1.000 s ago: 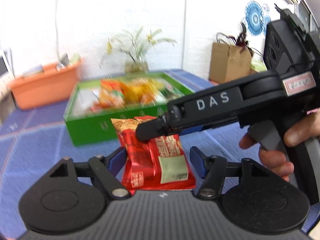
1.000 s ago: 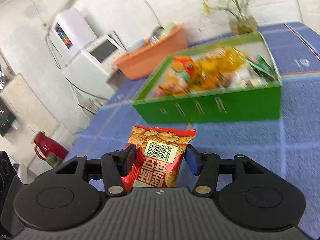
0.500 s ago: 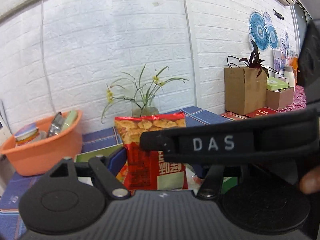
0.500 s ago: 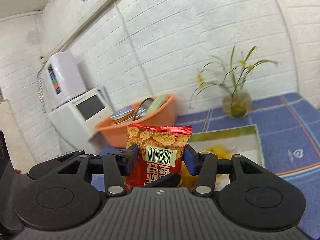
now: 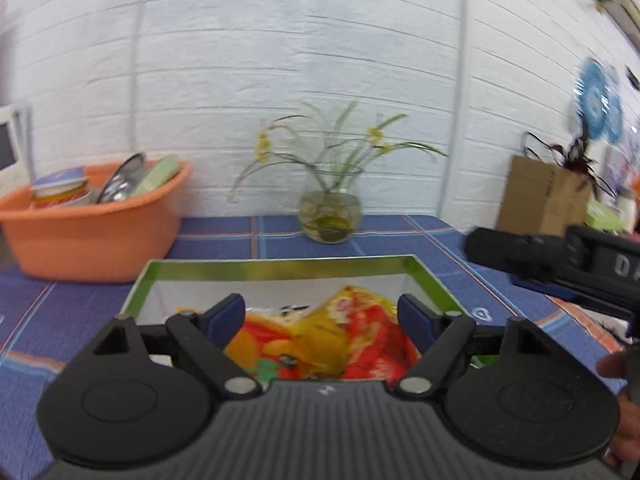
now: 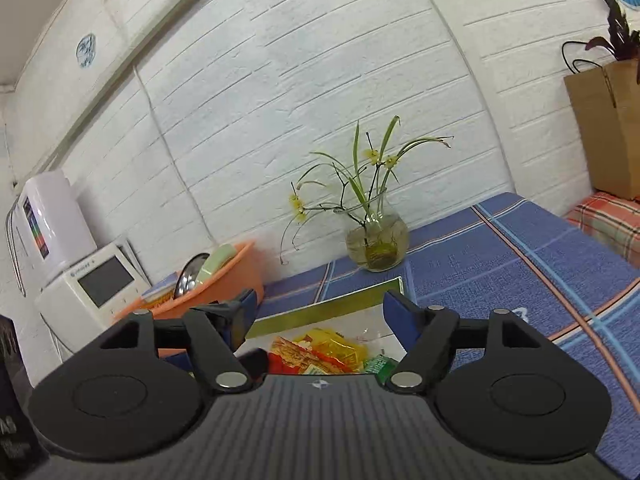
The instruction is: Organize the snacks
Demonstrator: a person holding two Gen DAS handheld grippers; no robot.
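A green box (image 5: 280,265) with a white inside sits on the blue checked cloth and holds several snack packets (image 5: 320,340) in red, yellow and orange. My left gripper (image 5: 320,314) hangs over the box's near side, its jaws opening and nothing between the blue pads. The right gripper (image 6: 316,312) also hovers over the green box (image 6: 352,300), jaws opening wide and empty, with the snack packets (image 6: 320,350) below it. The right gripper's black body (image 5: 560,264) juts in from the right edge of the left wrist view.
An orange basin (image 5: 92,232) with dishes stands left of the box. A glass vase (image 5: 330,216) of yellow flowers stands by the white brick wall behind it. A brown paper bag (image 5: 540,196) is at the far right. A white appliance (image 6: 92,280) stands at the left.
Both grippers came over the green box and let go of their red snack packets. Both now stand wider, with nothing between the pads.
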